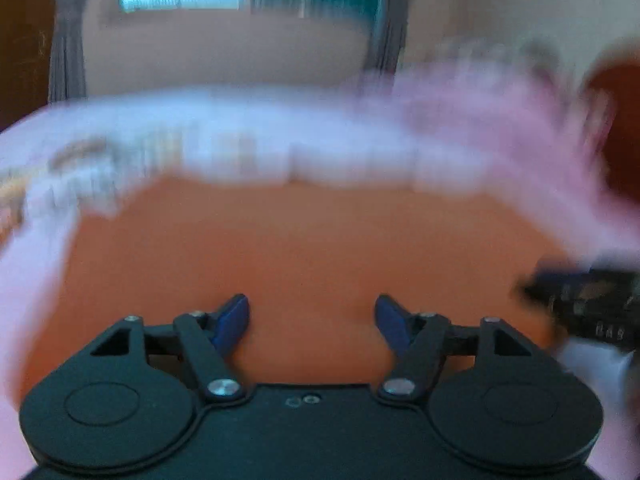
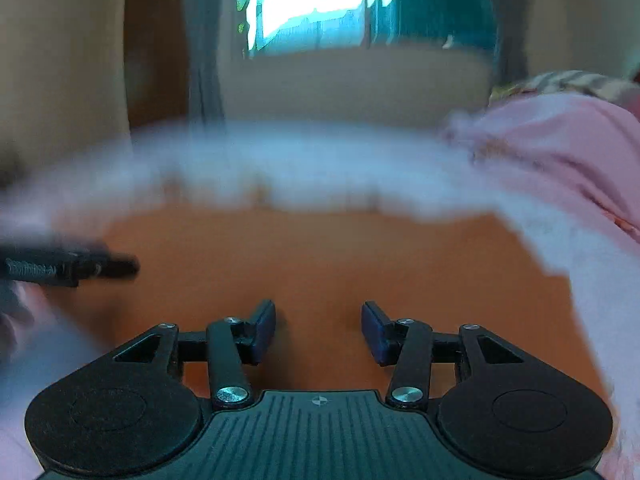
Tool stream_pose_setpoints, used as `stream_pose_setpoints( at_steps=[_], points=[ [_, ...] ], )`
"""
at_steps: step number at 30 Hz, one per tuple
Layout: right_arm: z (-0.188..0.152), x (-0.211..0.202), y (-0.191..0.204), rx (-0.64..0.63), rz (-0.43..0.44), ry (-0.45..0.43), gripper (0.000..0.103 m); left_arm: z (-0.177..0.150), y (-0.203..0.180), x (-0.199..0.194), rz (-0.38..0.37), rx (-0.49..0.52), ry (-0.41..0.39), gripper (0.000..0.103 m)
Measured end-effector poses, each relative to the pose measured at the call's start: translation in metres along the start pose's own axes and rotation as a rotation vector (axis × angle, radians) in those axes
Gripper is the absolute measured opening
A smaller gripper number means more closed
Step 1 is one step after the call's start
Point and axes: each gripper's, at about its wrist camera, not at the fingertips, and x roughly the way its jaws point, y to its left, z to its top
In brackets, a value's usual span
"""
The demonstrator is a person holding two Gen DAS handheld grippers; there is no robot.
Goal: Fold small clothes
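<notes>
An orange garment point(image 1: 304, 248) lies flat on the pale pink bed sheet point(image 1: 36, 264), right in front of both grippers; it also shows in the right wrist view point(image 2: 320, 260). Both views are motion-blurred. My left gripper point(image 1: 312, 320) is open and empty, its blue pads just above the orange cloth. My right gripper point(image 2: 319, 328) is open and empty over the same cloth. The right gripper shows at the right edge of the left wrist view point(image 1: 588, 304); the left gripper shows at the left edge of the right wrist view point(image 2: 68, 266).
A pile of pink clothes point(image 2: 560, 152) lies at the back right of the bed, also in the left wrist view point(image 1: 500, 112). A dark red object point(image 1: 620, 120) sits far right. Behind are a beige wall, window point(image 2: 308, 0) and teal curtain point(image 2: 436, 4).
</notes>
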Motion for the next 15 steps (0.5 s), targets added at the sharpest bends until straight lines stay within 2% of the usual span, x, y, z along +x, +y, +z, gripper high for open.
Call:
stream_pose_setpoints(
  at_steps=[1, 2, 3, 5, 7, 8, 9, 10, 11, 12, 14, 15],
  points=[
    [-0.005, 0.003, 0.0, 0.026, -0.029, -0.01, 0.061, -0.002, 0.001, 0.001, 0.009, -0.023, -0.017, 0.075],
    [-0.001, 0.003, -0.006, 0.07, -0.036, 0.01, 0.067, 0.005, 0.002, -0.003, 0.014, -0.043, 0.005, 0.074],
    [0.006, 0.0, -0.011, 0.105, -0.031, 0.032, 0.067, 0.013, 0.002, -0.01, 0.021, -0.051, 0.018, 0.072],
    [0.017, -0.024, -0.011, 0.112, -0.046, -0.024, 0.066, 0.019, -0.007, -0.036, 0.038, -0.02, -0.07, 0.072],
    [0.022, -0.046, -0.002, 0.076, -0.008, -0.1, 0.066, 0.018, -0.016, -0.044, -0.034, -0.02, -0.09, 0.072],
    [0.022, -0.047, 0.002, 0.076, 0.018, -0.101, 0.066, 0.014, -0.023, -0.04, -0.066, -0.022, -0.074, 0.072],
    [0.017, -0.041, 0.009, 0.059, 0.039, -0.078, 0.066, 0.009, -0.029, -0.034, -0.077, -0.018, -0.051, 0.073],
    [0.008, -0.025, 0.017, 0.023, 0.028, -0.002, 0.066, 0.002, -0.034, -0.018, -0.071, -0.016, 0.01, 0.075],
    [-0.006, -0.001, 0.022, -0.005, -0.001, 0.102, 0.068, -0.009, -0.038, -0.003, -0.034, 0.012, 0.049, 0.077],
    [-0.013, 0.002, 0.019, -0.02, -0.015, 0.081, 0.068, -0.012, -0.036, -0.002, -0.031, 0.013, 0.023, 0.077],
    [-0.002, -0.005, 0.018, -0.014, 0.001, 0.09, 0.068, -0.001, -0.029, -0.015, -0.034, -0.016, 0.031, 0.077],
    [0.005, -0.017, 0.014, -0.001, 0.007, 0.052, 0.068, 0.002, -0.025, -0.029, -0.006, -0.026, -0.025, 0.076]
  ],
)
